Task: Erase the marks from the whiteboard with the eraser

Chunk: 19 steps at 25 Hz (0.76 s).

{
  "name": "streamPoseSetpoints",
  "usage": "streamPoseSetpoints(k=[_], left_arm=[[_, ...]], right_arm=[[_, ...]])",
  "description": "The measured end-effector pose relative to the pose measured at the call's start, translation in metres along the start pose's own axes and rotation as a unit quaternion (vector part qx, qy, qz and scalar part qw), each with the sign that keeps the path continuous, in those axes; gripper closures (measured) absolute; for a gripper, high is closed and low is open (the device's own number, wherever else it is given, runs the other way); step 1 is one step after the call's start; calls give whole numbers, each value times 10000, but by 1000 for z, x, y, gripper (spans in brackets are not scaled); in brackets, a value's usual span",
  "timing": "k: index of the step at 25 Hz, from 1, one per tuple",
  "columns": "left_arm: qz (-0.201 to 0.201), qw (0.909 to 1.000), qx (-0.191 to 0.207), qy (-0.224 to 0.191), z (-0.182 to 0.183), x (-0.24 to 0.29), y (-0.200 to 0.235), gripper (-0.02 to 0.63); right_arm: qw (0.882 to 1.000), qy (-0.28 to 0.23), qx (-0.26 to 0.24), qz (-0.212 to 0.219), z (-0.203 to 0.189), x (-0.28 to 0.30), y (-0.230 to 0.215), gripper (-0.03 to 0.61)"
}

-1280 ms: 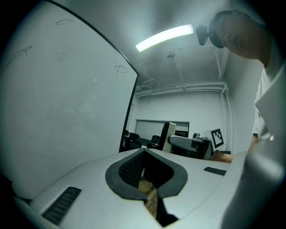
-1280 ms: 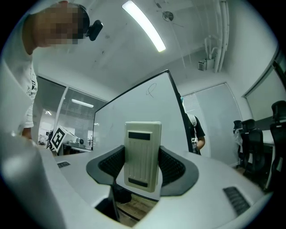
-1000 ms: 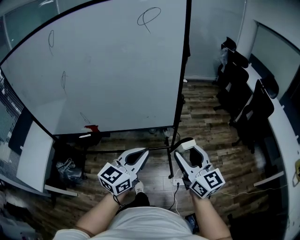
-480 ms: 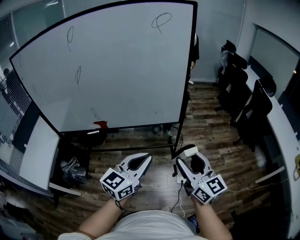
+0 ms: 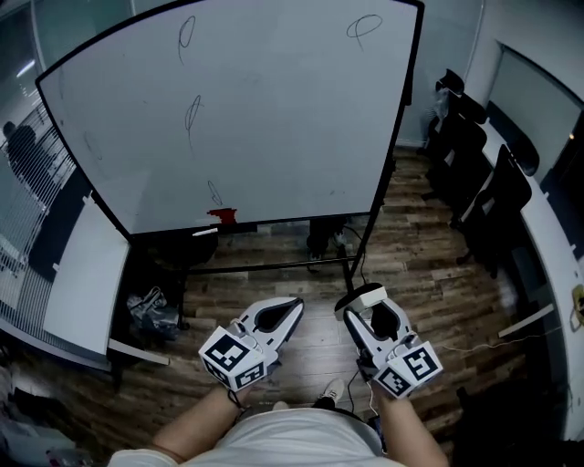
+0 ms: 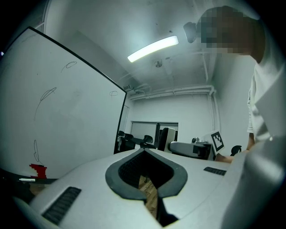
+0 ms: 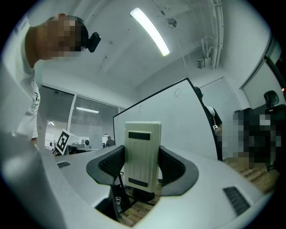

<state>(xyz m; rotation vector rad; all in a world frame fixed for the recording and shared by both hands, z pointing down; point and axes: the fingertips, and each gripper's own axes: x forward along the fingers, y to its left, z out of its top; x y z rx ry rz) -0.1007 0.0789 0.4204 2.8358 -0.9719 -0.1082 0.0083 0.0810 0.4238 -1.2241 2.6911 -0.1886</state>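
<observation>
A large whiteboard on a wheeled stand faces me. It carries thin pen loops: two at upper left, one lower down, one at top right. The cream eraser sits upright between the jaws of my right gripper, which is shut on it. My left gripper is shut with nothing in it. Both grippers hang low over the floor, well short of the board. The left gripper view catches the whiteboard slanting away on its left side.
A red object and a white marker lie on the board's tray. Black office chairs line a long desk at right. A white cabinet stands at left. Cables lie on the wood floor.
The whiteboard has slid to the right and sits farther off in the head view, as the person has shifted. Both grippers keep their places and their hold.
</observation>
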Motion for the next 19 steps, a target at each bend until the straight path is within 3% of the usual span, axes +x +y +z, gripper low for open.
streamPoseSetpoints(k=[9, 19], left_arm=[[-499, 9985, 103, -178, 12, -70, -28, 607], [-499, 9984, 12, -277, 8, -118, -33, 607]], right_arm=[[9999, -65, -94, -59, -7, -10, 81, 334], [9999, 83, -144, 34, -17, -9, 130, 334]])
